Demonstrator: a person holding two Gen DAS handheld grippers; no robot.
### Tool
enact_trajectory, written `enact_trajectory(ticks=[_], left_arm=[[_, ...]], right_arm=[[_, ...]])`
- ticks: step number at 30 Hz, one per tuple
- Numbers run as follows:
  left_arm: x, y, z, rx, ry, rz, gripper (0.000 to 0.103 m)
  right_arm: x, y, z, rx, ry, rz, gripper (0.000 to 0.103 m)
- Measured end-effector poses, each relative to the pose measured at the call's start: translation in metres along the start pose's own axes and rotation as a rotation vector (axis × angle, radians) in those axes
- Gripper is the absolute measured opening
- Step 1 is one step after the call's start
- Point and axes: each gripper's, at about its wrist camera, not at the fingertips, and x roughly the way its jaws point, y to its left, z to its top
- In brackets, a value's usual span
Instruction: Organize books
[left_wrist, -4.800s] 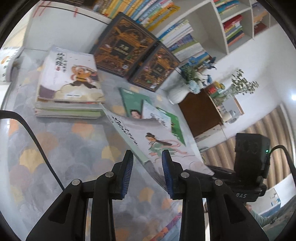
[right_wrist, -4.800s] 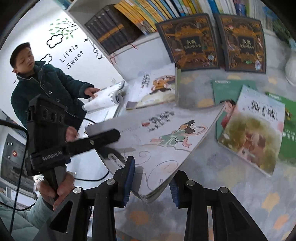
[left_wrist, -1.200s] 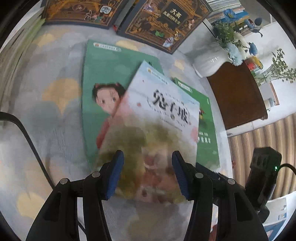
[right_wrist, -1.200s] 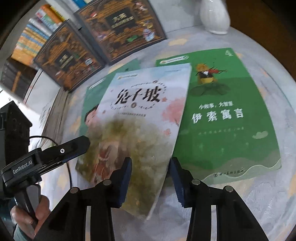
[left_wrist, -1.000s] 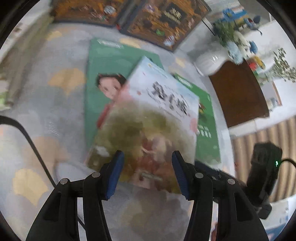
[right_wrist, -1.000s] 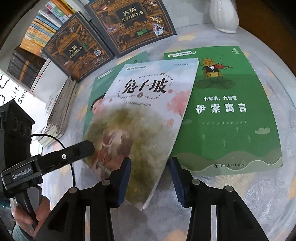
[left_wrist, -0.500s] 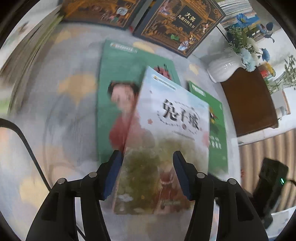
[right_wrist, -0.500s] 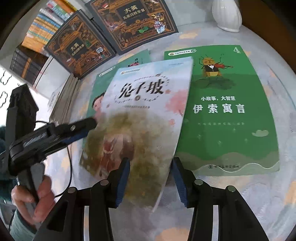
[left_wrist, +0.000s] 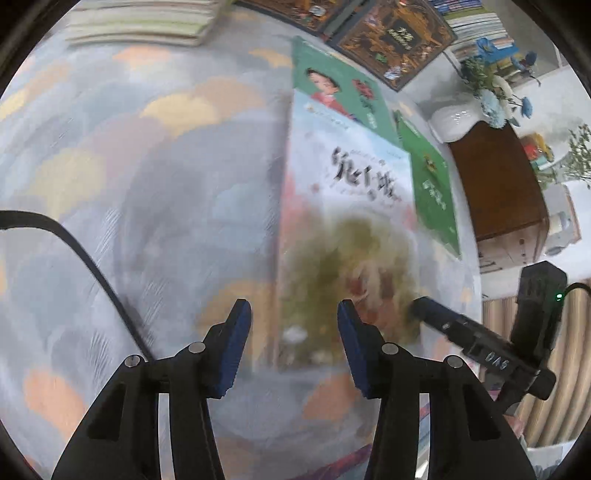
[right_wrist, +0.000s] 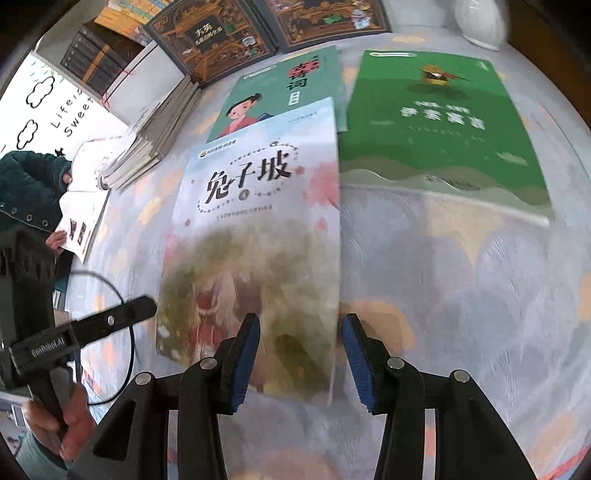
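A pale book with a rabbit-hill title (right_wrist: 255, 229) lies on the patterned tablecloth, its near edge between the open jaws of my right gripper (right_wrist: 300, 356). It also shows in the left wrist view (left_wrist: 347, 221), where my left gripper (left_wrist: 293, 345) is open with the book's near left corner between its jaws. Behind it lie a teal book with a girl (right_wrist: 280, 92) and a green book (right_wrist: 439, 122). A stack of books (right_wrist: 159, 125) lies at the left.
Two dark ornate books (right_wrist: 218, 37) lean against a bookshelf at the back. A white vase (left_wrist: 454, 122) and a brown cabinet (left_wrist: 498, 184) are at the right. A person in a dark jacket (right_wrist: 26, 192) sits at the left.
The pale book has slid towards me, off the green and teal books, and now lies flat and straighter. Both grippers have pulled back with it and stay open.
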Motion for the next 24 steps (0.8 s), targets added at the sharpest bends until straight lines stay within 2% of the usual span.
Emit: enact_trajectory(ticks=[5, 9, 11, 14, 15, 16, 17, 18, 21, 23, 24], left_arm=[[0.005, -0.006, -0.008, 0.016, -0.017, 0.014, 0.044], [0.005, -0.009, -0.006, 0.003, -0.014, -0.032, 0.044], [-0.003, -0.004, -0.007, -0.047, -0.035, -0.125, 0.044], [-0.012, 0.005, -0.009, -0.161, -0.043, -0.386, 0.044], [-0.011, 0.004, -0.01, -0.181, -0.043, -0.417, 0.044], [-0.009, 0.001, -0.01, -0.175, -0.043, -0.399, 0.044], [-0.005, -0.003, -0.011, -0.151, -0.04, -0.348, 0.04], [0.002, -0.008, -0.013, -0.119, -0.032, -0.285, 0.027], [0.016, -0.018, -0.017, -0.077, -0.019, -0.185, 0.011], [0.017, -0.024, -0.017, -0.067, -0.027, -0.174, 0.011], [0.015, -0.024, -0.015, -0.078, -0.031, -0.196, 0.011]], right_arm=[[0.004, 0.009, -0.008, -0.033, -0.008, 0.001, 0.041], [0.004, 0.009, -0.013, -0.043, -0.019, 0.017, 0.041], [0.003, 0.004, -0.013, -0.035, -0.024, 0.025, 0.041], [0.001, -0.005, -0.015, -0.006, -0.025, 0.073, 0.041], [0.0, -0.007, -0.015, 0.001, -0.027, 0.08, 0.041], [0.0, -0.007, -0.016, -0.001, -0.028, 0.08, 0.041], [0.001, -0.005, -0.016, -0.008, -0.029, 0.076, 0.041], [0.001, -0.004, -0.015, -0.016, -0.029, 0.071, 0.041], [0.002, -0.002, -0.017, -0.03, -0.033, 0.064, 0.041], [0.001, -0.004, -0.016, -0.02, -0.027, 0.078, 0.041], [0.001, -0.007, -0.015, -0.01, -0.013, 0.092, 0.041]])
